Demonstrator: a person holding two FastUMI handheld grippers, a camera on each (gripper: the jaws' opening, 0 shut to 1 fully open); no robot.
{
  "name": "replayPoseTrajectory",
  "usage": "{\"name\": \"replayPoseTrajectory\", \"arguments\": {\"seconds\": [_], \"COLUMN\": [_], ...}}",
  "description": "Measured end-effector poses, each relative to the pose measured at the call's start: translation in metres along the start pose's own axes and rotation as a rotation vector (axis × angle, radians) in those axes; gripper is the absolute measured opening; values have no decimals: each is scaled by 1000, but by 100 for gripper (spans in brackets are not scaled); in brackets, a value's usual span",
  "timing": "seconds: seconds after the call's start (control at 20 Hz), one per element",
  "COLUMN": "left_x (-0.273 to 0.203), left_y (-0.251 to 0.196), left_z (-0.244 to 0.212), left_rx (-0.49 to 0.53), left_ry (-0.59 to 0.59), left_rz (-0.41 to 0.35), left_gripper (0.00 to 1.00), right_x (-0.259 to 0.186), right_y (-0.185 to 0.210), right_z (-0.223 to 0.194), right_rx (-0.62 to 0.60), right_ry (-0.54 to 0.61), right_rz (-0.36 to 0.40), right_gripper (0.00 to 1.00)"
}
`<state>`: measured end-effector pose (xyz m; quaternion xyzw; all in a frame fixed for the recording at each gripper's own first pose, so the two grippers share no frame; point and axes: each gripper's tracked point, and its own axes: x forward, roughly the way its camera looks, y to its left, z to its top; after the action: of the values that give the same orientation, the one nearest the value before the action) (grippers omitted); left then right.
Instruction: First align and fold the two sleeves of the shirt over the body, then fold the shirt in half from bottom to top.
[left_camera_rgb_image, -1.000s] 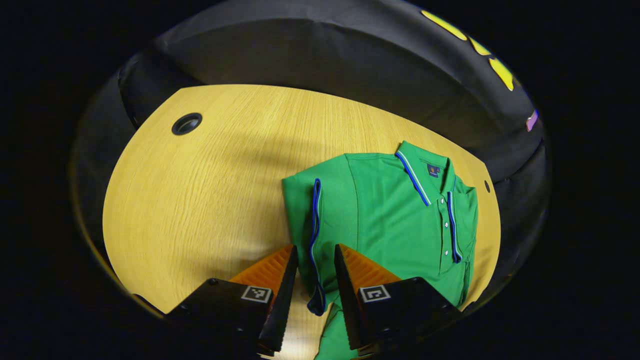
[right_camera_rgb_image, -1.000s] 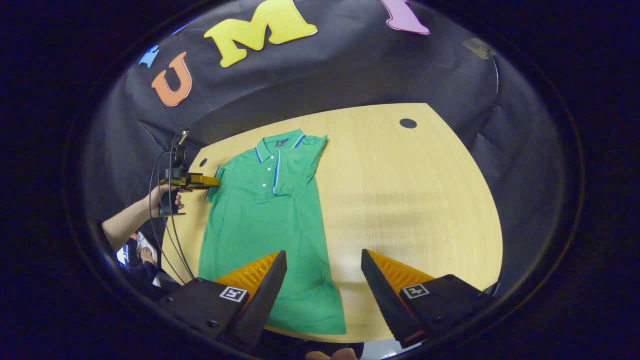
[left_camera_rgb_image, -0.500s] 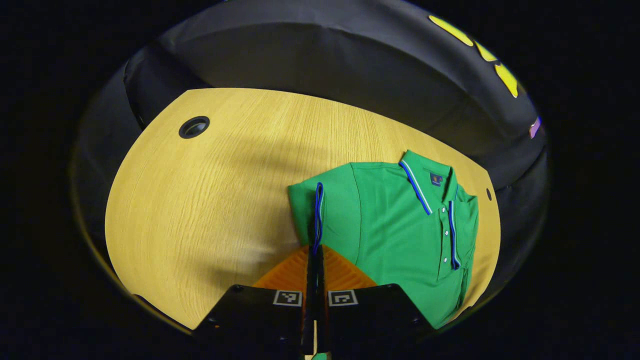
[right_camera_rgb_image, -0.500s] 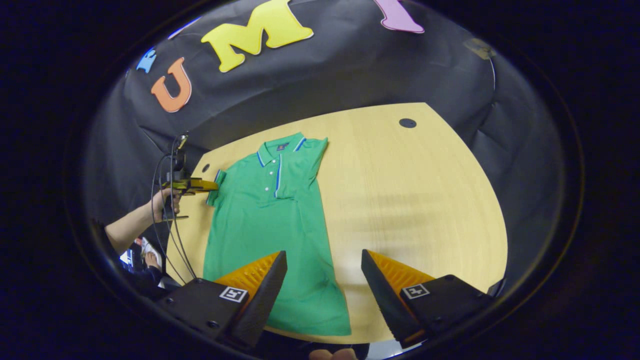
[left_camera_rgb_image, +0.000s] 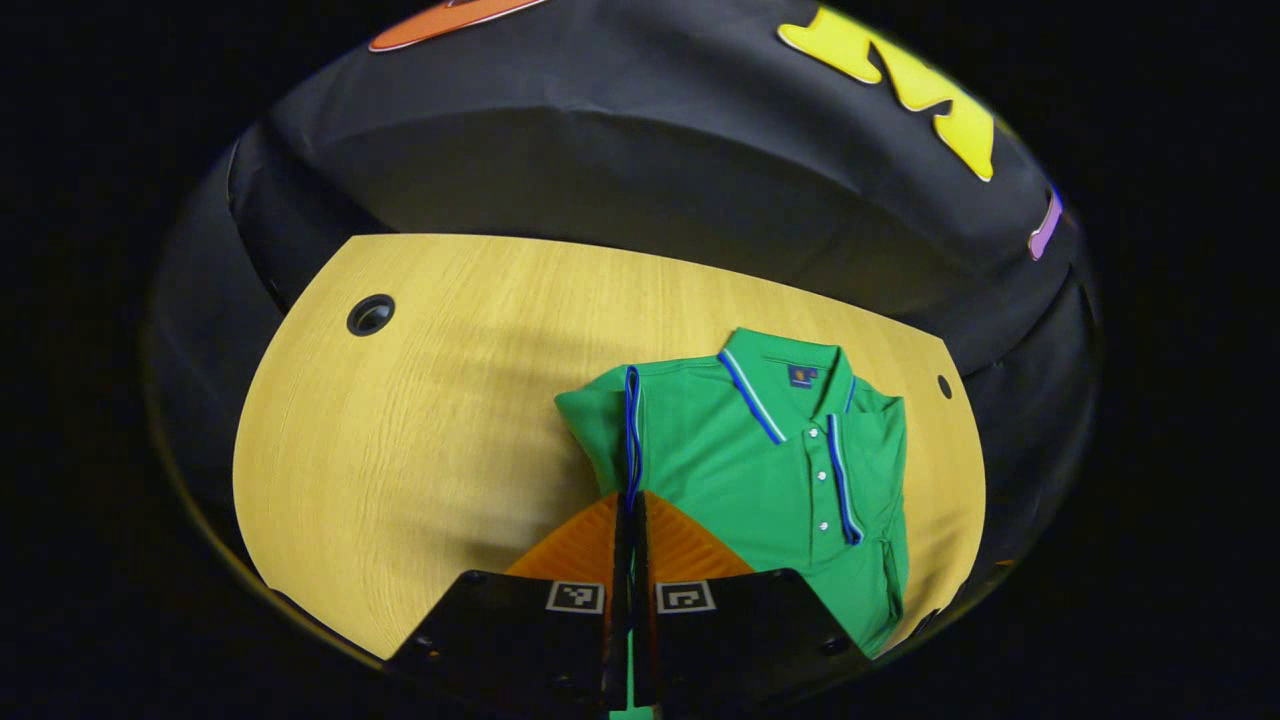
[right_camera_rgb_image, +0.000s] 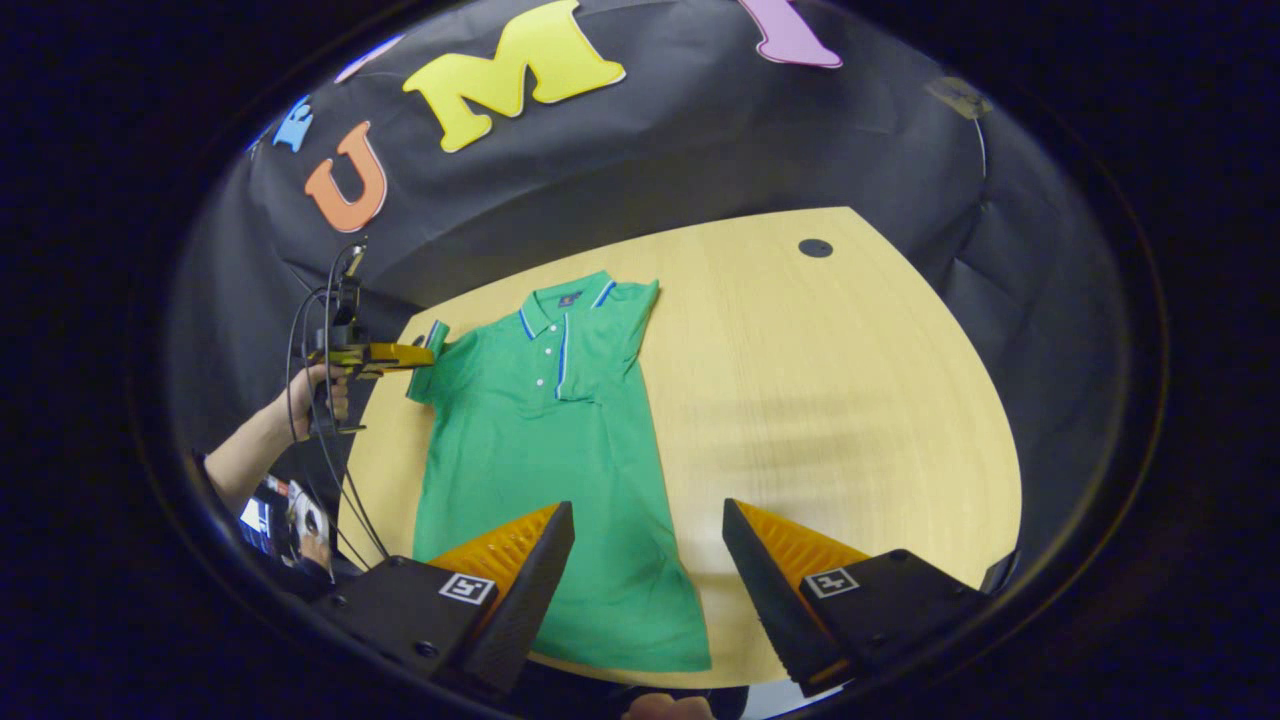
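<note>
A green polo shirt (right_camera_rgb_image: 545, 440) is lying face up on the wooden desk (right_camera_rgb_image: 830, 400), its collar (right_camera_rgb_image: 562, 297) pointing toward the far edge by the black cloth wall and its hem reaching almost to the near edge. In the right gripper view the shirt is occupying the left half of the desk, and one short sleeve (right_camera_rgb_image: 612, 335) is already lying folded in over the chest beside the button placket. The left tool (left_camera_rgb_image: 632, 505) is pinching the blue-trimmed cuff of the other sleeve (left_camera_rgb_image: 618, 425) with its fingers pressed together on the cloth, and that sleeve is standing lifted off the desk near the left edge. From the right gripper view the same left tool (right_camera_rgb_image: 412, 355) is showing farther off at the shirt's shoulder, gripped by a person's hand (right_camera_rgb_image: 305, 395), with dark cables (right_camera_rgb_image: 335, 470) trailing down from it past the desk's left edge. The right tool (right_camera_rgb_image: 648, 560) is hovering above the near edge of the desk with its fingers spread wide and nothing between them, one finger over the shirt's lower body and the other over bare wood beside the hem. A round cable hole (right_camera_rgb_image: 816, 247) is sitting near the far right corner of the desk, well apart from the shirt, and another cable hole (left_camera_rgb_image: 370, 314) is showing in the left gripper view near the far edge.
</note>
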<state>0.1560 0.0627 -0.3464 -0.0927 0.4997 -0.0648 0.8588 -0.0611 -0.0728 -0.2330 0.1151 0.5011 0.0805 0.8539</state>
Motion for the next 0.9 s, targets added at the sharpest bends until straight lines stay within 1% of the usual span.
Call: {"name": "replayPoseTrajectory", "arguments": {"seconds": [0.25, 0.5, 0.7, 0.8, 0.85, 0.9], "left_x": [6, 29, 54, 61, 61, 62], "left_y": [-55, -89, -108, -118, -122, -125], "left_z": [-4, -13, -25, -29, -29, -29], "left_rx": [25, 39, -14, -64, -95, -116], "left_ry": [24, 56, 79, 81, 76, 68], "left_rz": [-24, -26, -22, -42, -57, -60], "left_gripper": [5, 5, 5, 5, 5, 6], "right_x": [-14, -23, -30, -34, -35, -36], "right_y": [-15, -33, -41, -43, -44, -46], "right_z": [-1, -12, -20, -23, -23, -24], "right_rx": [41, 93, 121, 113, 106, 101], "right_ry": [-38, -48, -45, -46, -44, -43], "right_rz": [-8, -31, -44, -52, -56, -58], "right_gripper": [96, 96, 96, 96, 89, 96]}}
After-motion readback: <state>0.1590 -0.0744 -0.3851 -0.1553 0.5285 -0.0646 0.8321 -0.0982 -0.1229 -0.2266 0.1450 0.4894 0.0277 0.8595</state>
